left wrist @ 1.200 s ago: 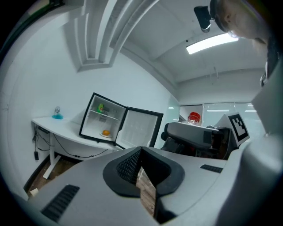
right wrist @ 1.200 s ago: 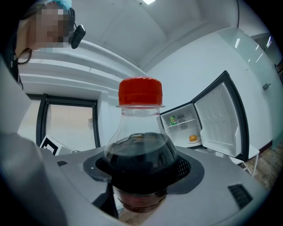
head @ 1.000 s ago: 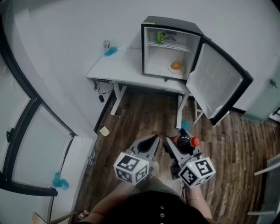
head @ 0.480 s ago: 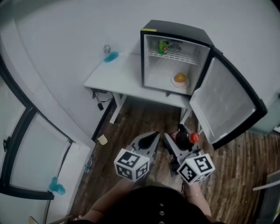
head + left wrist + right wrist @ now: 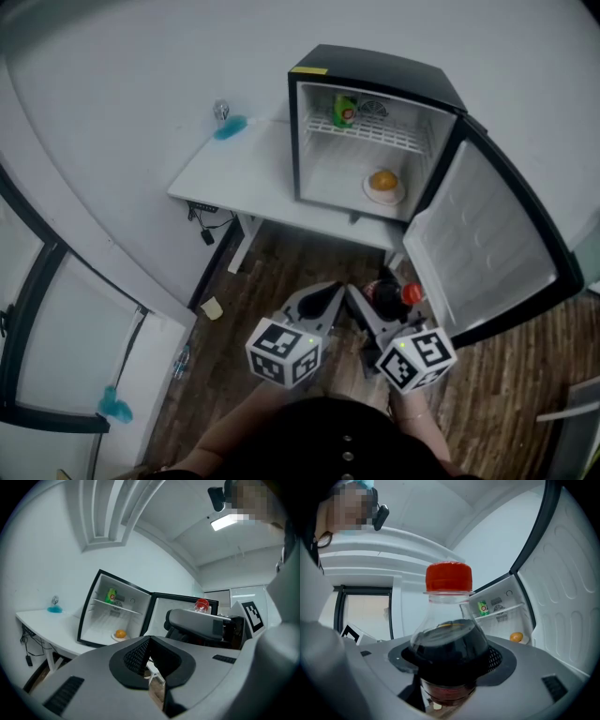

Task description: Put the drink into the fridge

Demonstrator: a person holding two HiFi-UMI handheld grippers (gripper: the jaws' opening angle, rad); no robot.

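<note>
**A:** Which step are we at?

**B:** We are carrying the drink. Our right claw (image 5: 373, 309) is clamped around a clear plastic bottle of dark drink with a red cap (image 5: 447, 644), which stands upright in its grip. Our left claw (image 5: 323, 302), just beside it, has its jaws pressed together on nothing.

**A:** Where is the fridge?

**B:** The small black fridge with a white interior (image 5: 375, 66) stands on a white surface (image 5: 234, 169), ahead of both claws and well apart from them. Its open door (image 5: 487, 253) hangs just right of the right claw. Inside are a green can (image 5: 343, 110) on the wire shelf and an orange fruit (image 5: 382, 180) below it.

**A:** What does the next move call for?

**B:** We judge the bottle must go forward and up into the bare lower compartment, clearing the door.

**A:** What has changed since a second ago?

**B:** The fridge is nearer and larger, and the door is closer to the right claw. Both grips are unchanged.
</note>
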